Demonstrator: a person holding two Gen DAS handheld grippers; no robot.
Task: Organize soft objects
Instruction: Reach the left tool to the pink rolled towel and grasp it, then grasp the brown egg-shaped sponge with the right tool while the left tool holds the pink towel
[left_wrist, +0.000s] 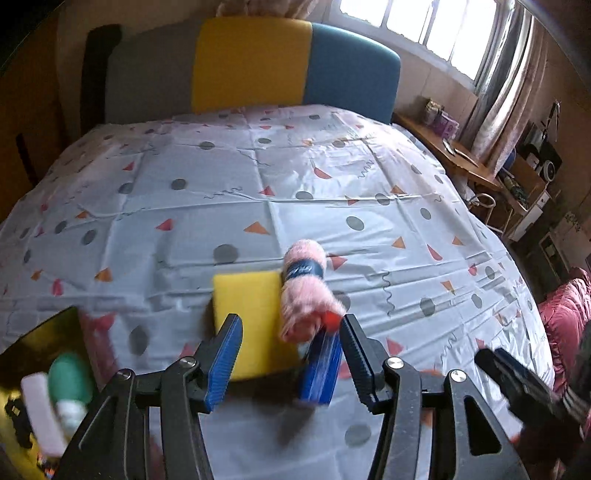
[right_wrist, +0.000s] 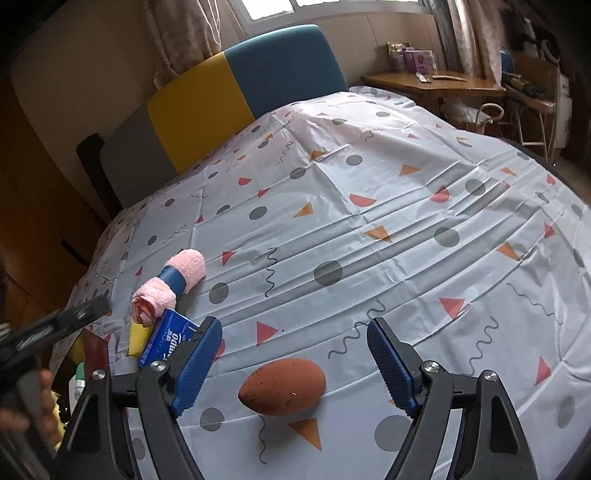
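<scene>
Left wrist view. Left gripper has its jaws spread wide, pinching nothing. Between and just ahead of the fingers a yellow sponge lies flat on the patterned sheet. A rolled pink towel with a dark blue band sits against the sponge's right edge. A blue tissue pack lies below the towel's near end, just beside the right finger; it is blurred, and contact with the finger cannot be told. At lower left, a dark tray holds a green and white item, blurred. The right gripper shows at the lower right edge as a dark shape. Headboard in grey, yellow and blue stands beyond the sheet.

Right wrist view. Right gripper jaws spread wide, nothing gripped. An orange-brown egg-shaped sponge rests on the sheet between the fingers, closer to the left one, touching neither. To the left, the pink towel, tissue pack and yellow sponge lie bunched together; the pack partly covers the sponge and is itself partly hidden behind the left finger. A wooden desk stands beyond the bed at upper right.
</scene>
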